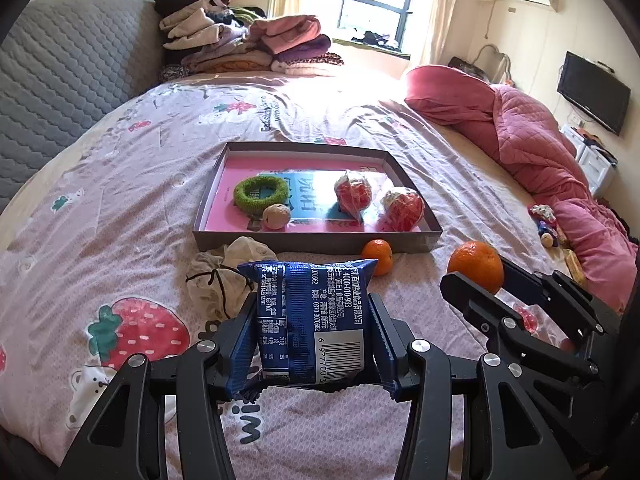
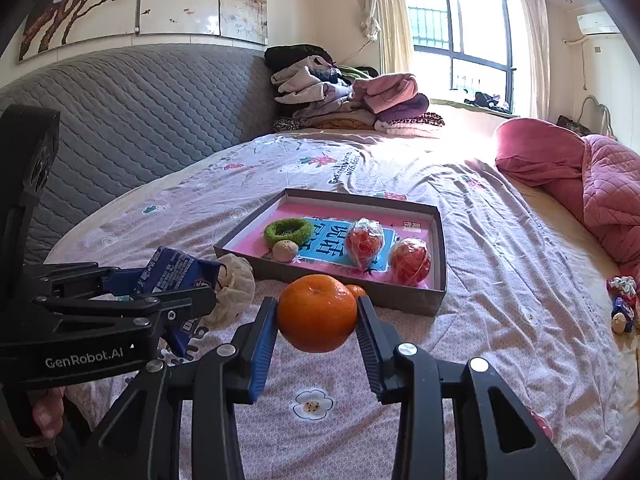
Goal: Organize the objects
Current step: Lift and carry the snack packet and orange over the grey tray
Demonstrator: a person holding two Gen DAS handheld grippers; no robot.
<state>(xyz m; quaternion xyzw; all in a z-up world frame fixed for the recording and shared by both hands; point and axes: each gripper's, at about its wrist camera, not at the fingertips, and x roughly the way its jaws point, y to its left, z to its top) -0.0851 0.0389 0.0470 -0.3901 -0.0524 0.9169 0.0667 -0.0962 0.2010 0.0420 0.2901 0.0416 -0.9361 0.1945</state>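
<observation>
Two laden grippers, seemingly clear of tray

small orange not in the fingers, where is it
The small orange lies on the bedsheet against the near wall of the box, just beyond the blue snack packet.

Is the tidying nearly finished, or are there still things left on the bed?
Partly. The box already holds four things. The left gripper holds a blue snack packet; the right gripper holds an orange. A small orange and cloth pouch remain outside.
</observation>
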